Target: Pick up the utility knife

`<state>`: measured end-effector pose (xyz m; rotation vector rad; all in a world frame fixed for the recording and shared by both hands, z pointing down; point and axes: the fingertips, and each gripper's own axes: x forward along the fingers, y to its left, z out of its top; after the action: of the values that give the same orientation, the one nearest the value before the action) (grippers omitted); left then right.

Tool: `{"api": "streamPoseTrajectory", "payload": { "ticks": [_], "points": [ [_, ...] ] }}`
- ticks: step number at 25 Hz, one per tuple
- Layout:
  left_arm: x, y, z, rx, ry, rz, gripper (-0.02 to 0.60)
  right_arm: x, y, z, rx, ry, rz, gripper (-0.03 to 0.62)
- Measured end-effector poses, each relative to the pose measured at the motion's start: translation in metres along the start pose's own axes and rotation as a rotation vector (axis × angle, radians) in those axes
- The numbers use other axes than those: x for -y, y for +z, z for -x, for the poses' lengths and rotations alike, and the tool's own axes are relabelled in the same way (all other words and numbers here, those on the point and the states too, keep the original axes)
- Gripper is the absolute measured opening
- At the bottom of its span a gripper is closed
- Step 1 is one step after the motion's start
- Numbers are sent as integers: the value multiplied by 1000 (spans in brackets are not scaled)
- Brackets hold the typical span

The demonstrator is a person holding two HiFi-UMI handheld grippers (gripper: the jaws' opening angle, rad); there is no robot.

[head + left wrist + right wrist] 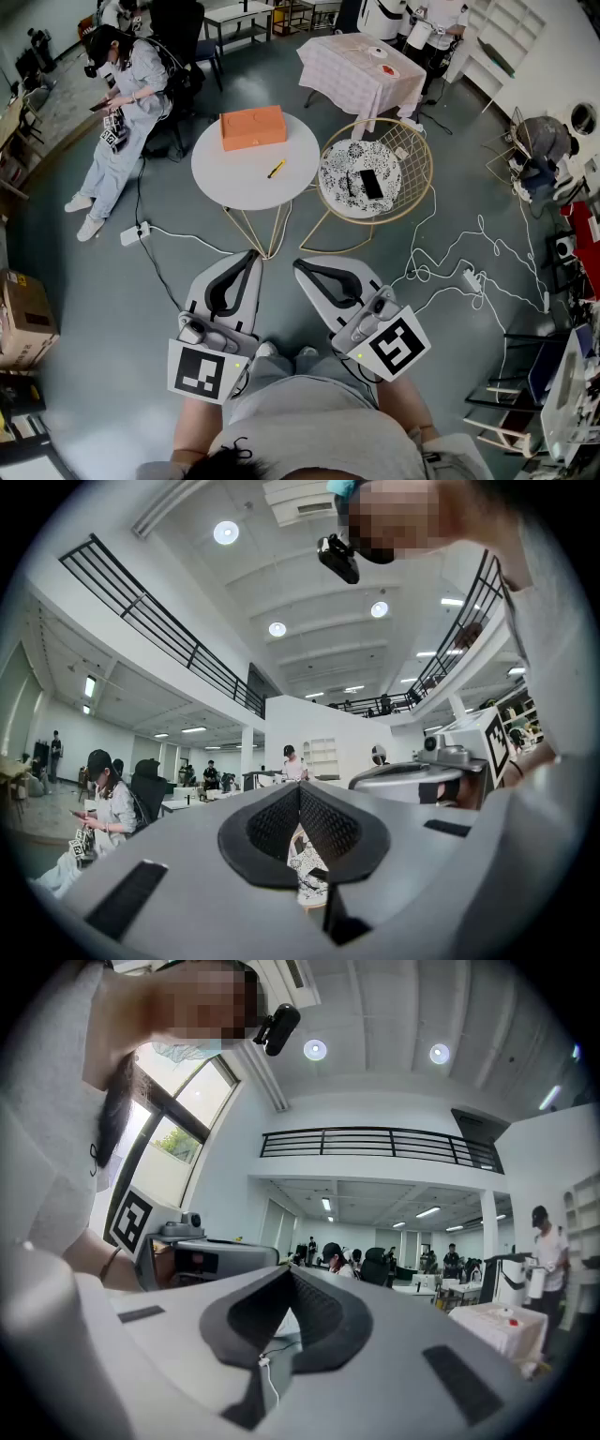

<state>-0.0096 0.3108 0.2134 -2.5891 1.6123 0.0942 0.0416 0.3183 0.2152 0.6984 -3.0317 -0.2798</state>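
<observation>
Both grippers clenched and empty, knife waiting out on the round table.

I've got my left gripper [249,258] and my right gripper [302,266] low in front of my body. On each one the jaws are pressed together at the tips with nothing between them. The yellow utility knife [276,170] lies on the round white table [230,178] ahead, toward its right side and well apart from both grippers. An orange box [252,127] sits on the same table, behind the knife and clear of it. Just right of the table, a wire basket [420,164] holds a patterned cushion [342,169] with a black phone [372,184] lying on it. A seated person [127,103] is off to the left, and a table with a pink cloth [347,61] stands farther back.
</observation>
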Motion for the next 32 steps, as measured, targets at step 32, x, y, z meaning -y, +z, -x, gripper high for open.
{"api": "streamPoseTrajectory", "payload": {
  "ticks": [32],
  "points": [
    [-61,-48,-112,-65,-34,-13,9,115,-47,-67,-9,9,-41,6]
  ]
}}
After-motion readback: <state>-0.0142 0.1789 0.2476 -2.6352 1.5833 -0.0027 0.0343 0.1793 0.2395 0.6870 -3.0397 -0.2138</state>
